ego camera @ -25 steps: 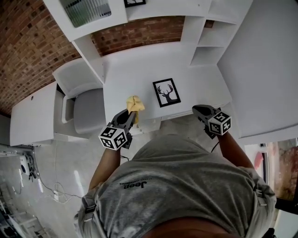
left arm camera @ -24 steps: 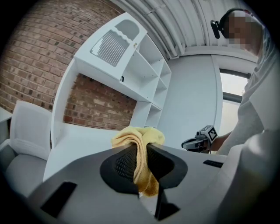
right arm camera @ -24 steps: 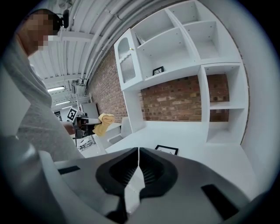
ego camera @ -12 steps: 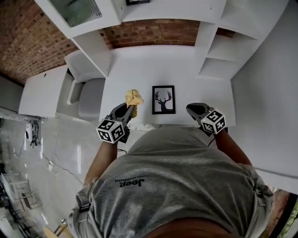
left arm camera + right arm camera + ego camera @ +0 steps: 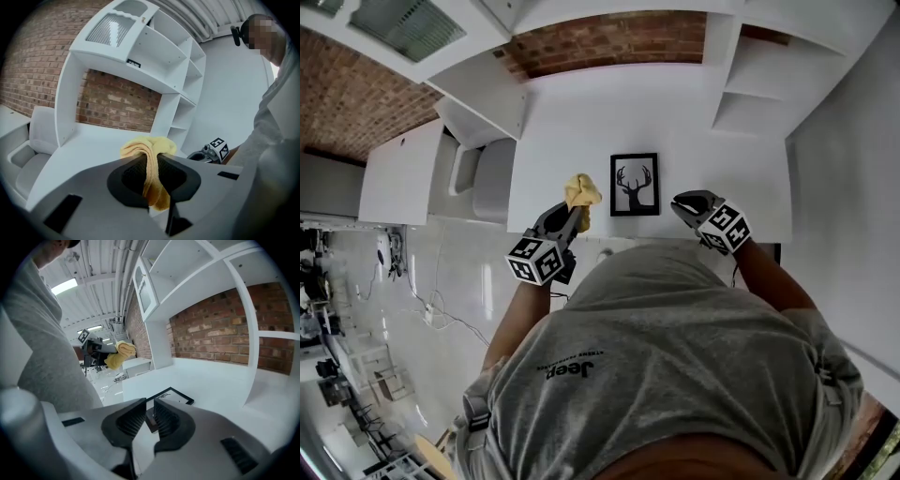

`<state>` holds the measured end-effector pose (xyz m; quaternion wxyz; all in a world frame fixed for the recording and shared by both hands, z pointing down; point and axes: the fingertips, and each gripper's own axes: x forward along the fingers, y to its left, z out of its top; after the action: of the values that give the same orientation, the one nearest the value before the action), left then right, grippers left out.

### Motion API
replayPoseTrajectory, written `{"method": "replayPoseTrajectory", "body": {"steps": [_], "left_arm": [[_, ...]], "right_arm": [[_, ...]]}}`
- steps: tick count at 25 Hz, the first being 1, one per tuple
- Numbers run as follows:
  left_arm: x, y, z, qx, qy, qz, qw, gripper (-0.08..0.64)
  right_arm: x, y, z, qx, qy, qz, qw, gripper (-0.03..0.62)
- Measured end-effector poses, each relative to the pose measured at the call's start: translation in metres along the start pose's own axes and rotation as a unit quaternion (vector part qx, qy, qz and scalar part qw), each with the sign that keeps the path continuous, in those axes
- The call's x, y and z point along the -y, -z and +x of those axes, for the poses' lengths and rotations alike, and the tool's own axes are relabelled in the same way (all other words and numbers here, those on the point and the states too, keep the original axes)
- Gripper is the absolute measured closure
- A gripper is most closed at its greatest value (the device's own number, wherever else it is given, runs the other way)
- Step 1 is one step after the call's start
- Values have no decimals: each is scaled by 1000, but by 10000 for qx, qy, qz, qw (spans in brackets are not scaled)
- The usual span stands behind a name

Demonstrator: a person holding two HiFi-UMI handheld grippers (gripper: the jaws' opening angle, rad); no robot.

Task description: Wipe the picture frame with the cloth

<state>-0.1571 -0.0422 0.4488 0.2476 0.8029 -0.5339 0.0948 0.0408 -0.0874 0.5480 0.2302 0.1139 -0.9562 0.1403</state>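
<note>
A black picture frame (image 5: 635,184) with a deer-head print lies flat on the white desk (image 5: 581,122), near its front edge. My left gripper (image 5: 574,214) is shut on a bunched yellow cloth (image 5: 582,193), which hangs just left of the frame. In the left gripper view the cloth (image 5: 152,159) fills the gap between the jaws. My right gripper (image 5: 677,201) hovers at the frame's right near corner. Its jaws (image 5: 150,404) have just been opening and stand a narrow gap apart with nothing between them. The frame (image 5: 174,395) shows just beyond them.
A white shelf unit (image 5: 750,84) rises at the desk's right and over its back, against a brick wall (image 5: 609,37). A pale armchair (image 5: 492,178) stands left of the desk. The person's torso hides the desk's front edge below the frame.
Both grippers have moved forward over the desk. The cloth now hangs closer beside the frame's left edge, and the right gripper has come nearer the frame's right side.
</note>
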Motion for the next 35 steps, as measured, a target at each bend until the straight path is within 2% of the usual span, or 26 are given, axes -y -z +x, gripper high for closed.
{"method": "replayPoseTrajectory", "body": {"steps": [5, 10, 14, 21, 28, 35], "left_arm": [[-24, 4, 10, -51, 447, 127, 9989, 494], [-49, 15, 22, -361, 956, 210, 9945, 494], [-61, 18, 28, -519, 1174, 218, 9915, 494], [-71, 43, 27, -765, 1039, 143, 9915, 494], [-65, 55, 29, -959, 939, 112, 9909, 494], [-64, 60, 38, -1104, 939, 118, 9894, 494]], "right_arm": [[-7, 8, 31, -524, 296, -310, 9977, 499], [-9, 31, 66, -1087, 678, -310, 9913, 485], [-8, 47, 85, -1463, 768, -444, 9853, 469], [-1, 74, 110, -1543, 838, -434, 9835, 465], [13, 94, 121, -1747, 857, -621, 9789, 463], [14, 97, 120, -1399, 852, -470, 9854, 463]]}}
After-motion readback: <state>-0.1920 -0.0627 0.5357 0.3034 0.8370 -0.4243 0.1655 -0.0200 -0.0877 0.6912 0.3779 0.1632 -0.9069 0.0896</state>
